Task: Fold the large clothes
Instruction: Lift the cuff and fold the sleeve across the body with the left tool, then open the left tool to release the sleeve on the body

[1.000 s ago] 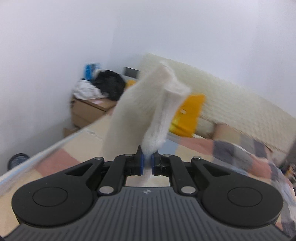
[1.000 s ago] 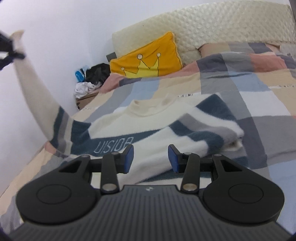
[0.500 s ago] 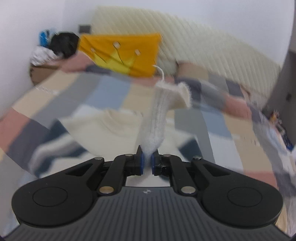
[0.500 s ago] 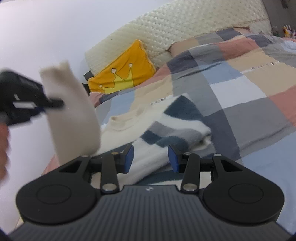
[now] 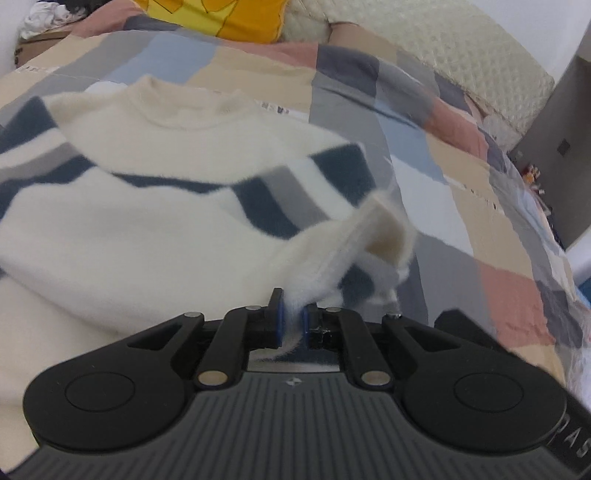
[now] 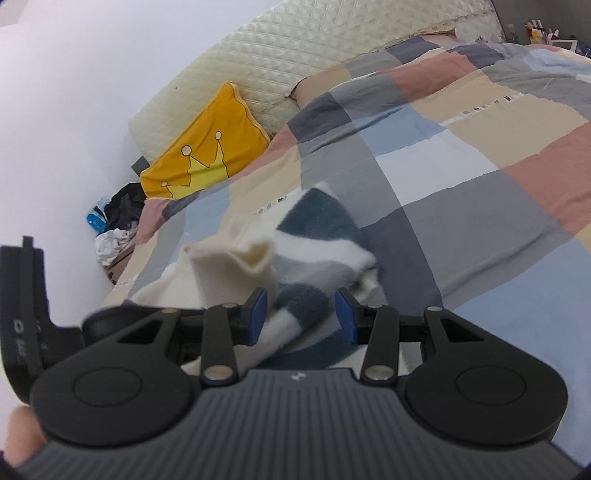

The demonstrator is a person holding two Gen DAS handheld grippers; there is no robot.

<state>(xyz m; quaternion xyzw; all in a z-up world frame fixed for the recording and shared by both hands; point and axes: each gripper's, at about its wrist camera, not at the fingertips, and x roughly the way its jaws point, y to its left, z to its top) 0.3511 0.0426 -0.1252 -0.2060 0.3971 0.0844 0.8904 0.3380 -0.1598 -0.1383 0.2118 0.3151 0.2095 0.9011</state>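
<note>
Far left of your left wrist view there's a cardboard box (image 5: 33, 46) with some white laundry (image 5: 44, 18) piled on it, right up against the bed. Moving across, the sweater (image 5: 147, 221) is lying flat on the patchwork duvet (image 5: 461, 184), cream with navy and grey stripes, collar pointing toward the yellow crown pillow (image 5: 229, 18) at the head of the bed. Your left gripper (image 5: 293, 317) is pinched tight on the cream sleeve cuff (image 5: 369, 232), which flops out past the blue pads and hangs over the body of the sweater, on its right side.

Over in the right wrist view, same order: your left tool (image 6: 26, 314) shows as a black shape at the left edge, then the cuff (image 6: 236, 269) standing up loose in front. Your right gripper (image 6: 300, 315) sits partly open with nothing between the pads, just hovering above the folded striped part of the sweater (image 6: 321, 243). The quilted headboard (image 6: 295, 55) runs along the top, and the rest on the right is all duvet (image 6: 480, 166).
</note>
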